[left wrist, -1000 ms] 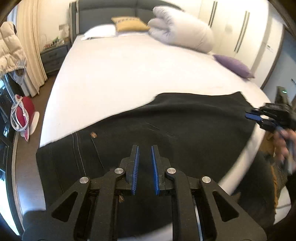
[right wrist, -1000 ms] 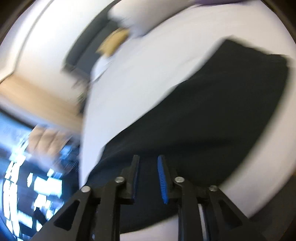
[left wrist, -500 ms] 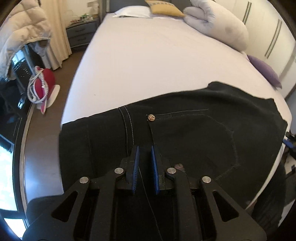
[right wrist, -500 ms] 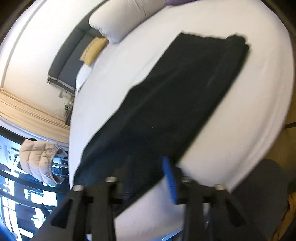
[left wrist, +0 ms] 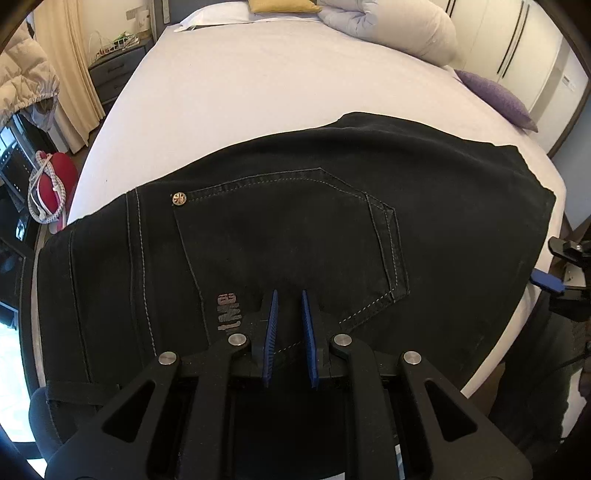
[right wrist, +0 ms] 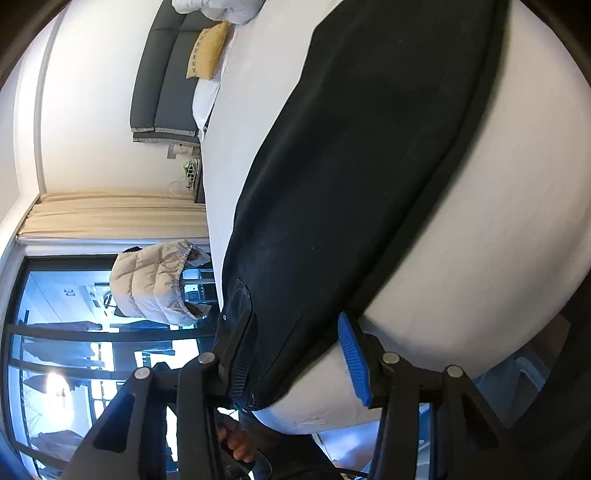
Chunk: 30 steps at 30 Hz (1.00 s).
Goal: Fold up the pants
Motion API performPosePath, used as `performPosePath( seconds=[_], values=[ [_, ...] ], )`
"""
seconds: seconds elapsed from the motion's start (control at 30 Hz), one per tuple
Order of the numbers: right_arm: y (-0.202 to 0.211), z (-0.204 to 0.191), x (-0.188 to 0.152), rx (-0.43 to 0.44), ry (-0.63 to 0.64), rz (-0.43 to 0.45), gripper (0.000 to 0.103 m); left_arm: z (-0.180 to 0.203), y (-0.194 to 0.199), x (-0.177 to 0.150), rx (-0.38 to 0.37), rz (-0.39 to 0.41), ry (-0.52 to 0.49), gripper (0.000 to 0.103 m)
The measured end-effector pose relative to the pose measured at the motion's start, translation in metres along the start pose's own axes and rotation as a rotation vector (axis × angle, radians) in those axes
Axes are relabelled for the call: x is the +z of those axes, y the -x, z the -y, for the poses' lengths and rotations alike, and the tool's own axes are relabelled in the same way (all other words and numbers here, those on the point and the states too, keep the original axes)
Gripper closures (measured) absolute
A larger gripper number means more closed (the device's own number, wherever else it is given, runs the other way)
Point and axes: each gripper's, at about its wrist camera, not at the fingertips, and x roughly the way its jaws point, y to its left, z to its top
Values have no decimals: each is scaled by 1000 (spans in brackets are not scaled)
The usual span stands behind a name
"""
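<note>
A: What fills the scene?

B: A bed (left wrist: 258,85) under a white sheet, with a grey headboard (right wrist: 162,77) at its far end. A rolled white duvet (left wrist: 391,26), a yellow cushion (left wrist: 280,4) and a purple cushion (left wrist: 495,96) lie along the far and right sides.

A: And the pants?

B: The black pants (left wrist: 280,236) lie flat across the near edge of the bed, back pocket up, waistband to the left. The pocket has pale stitching and a brass rivet (left wrist: 179,199) at its far left corner.

A: The left gripper?

B: The left gripper (left wrist: 288,314) points steeply down over the near part of the pocket. Its blue pads stand almost together with a narrow gap, and I can see no cloth pinched between them.

A: The right one?

B: The right gripper (right wrist: 295,350) is at the near edge of the bed, rolled sideways. Its jaws have just been opening and stand about half apart. The edge of the pants runs between them, but the pads do not press on it.
</note>
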Motion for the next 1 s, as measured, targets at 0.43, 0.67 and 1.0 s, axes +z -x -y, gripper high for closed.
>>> performPosePath(
  seconds=[0.43,0.67,1.0],
  values=[
    [-15,30,-15,25,-89,29,100,8,-4,-2,23,-1,-41,90],
    [-14,21,-6,37,-38,42,93,5,-1,-5,28,4,-44,90],
    [53,67,73,29,-187,297,101,3,-2,-6,29,6,-42,90]
  ],
)
